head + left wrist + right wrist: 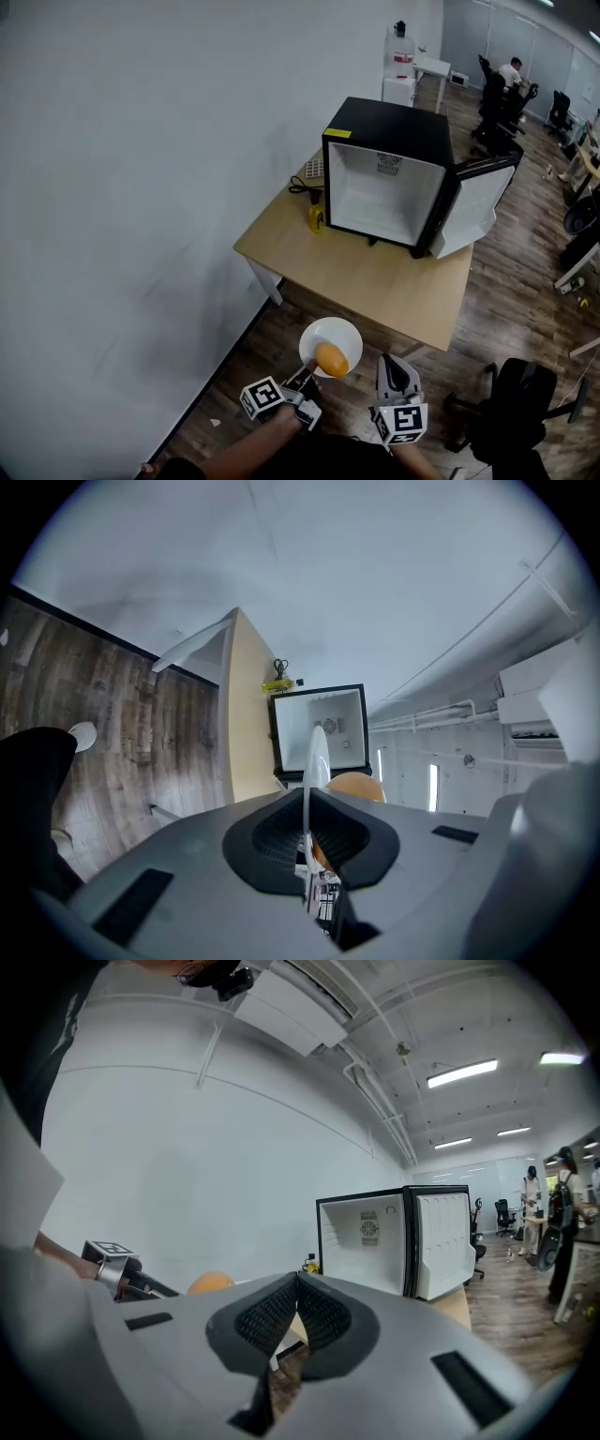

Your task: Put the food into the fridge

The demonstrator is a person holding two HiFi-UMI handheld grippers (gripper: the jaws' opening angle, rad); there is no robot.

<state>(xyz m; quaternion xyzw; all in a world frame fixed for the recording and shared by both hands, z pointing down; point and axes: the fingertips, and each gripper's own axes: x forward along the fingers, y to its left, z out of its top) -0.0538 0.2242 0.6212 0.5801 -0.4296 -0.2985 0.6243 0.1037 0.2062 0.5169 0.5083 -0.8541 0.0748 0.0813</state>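
In the head view a white plate [330, 343] carries a round orange piece of food [330, 358]. My left gripper [305, 377] is shut on the plate's near rim and holds it in the air, in front of the table. In the left gripper view the plate [317, 752] shows edge-on between the pads, with the food [357, 785] behind it. My right gripper [391, 364] hangs beside the plate, shut with nothing in it; its pads [281, 1312] meet at the tip. The black mini fridge [384, 131] stands on the table, door [473, 202] swung open, white inside bare.
The wooden table [375, 281] stands against the white wall at the left. A small yellow object [317, 218] and a black cable [302, 186] lie left of the fridge. A black office chair [520, 403] stands at the lower right. Desks and seated people are far back.
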